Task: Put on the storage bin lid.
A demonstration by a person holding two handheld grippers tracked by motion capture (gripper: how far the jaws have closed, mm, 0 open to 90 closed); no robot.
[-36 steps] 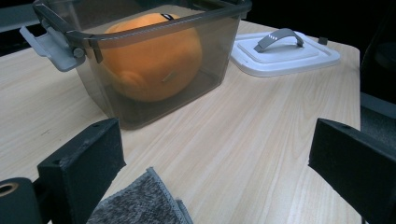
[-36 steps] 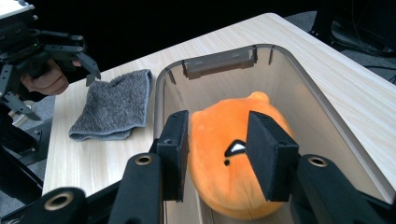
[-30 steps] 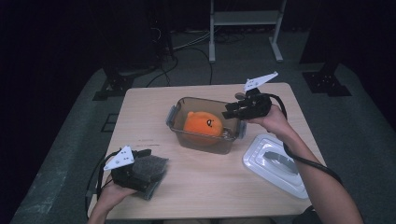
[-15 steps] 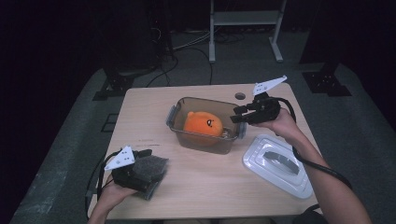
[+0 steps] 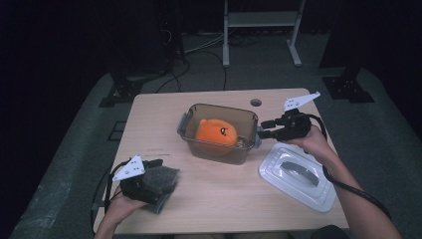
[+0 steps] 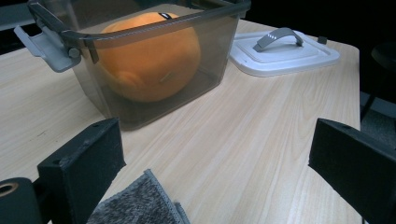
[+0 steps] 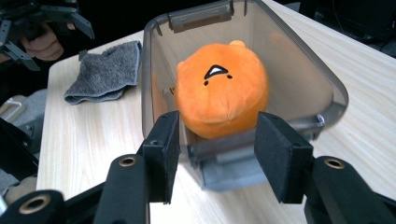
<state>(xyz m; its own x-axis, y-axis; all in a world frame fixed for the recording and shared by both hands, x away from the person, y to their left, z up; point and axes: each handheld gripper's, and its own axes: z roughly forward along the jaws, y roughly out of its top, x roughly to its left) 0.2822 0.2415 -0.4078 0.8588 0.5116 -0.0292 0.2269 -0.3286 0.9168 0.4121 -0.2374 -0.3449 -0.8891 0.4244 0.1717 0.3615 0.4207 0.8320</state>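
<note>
One claw – right claw (image 5: 264,128) – lowered to bin latch (image 7: 224,165), open.

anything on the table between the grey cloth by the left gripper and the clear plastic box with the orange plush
No. In the left gripper view, bare light wood tabletop runs from the grey cloth to the clear plastic box.

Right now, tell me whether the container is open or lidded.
Open: the container has no lid, the orange plush shows inside, and the white lid lies beside it.

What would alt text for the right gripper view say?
Two black jaws of the right gripper, open, flank the grey latch of a clear tub holding an orange plush toy; a grey cloth lies beyond on the table.
</note>
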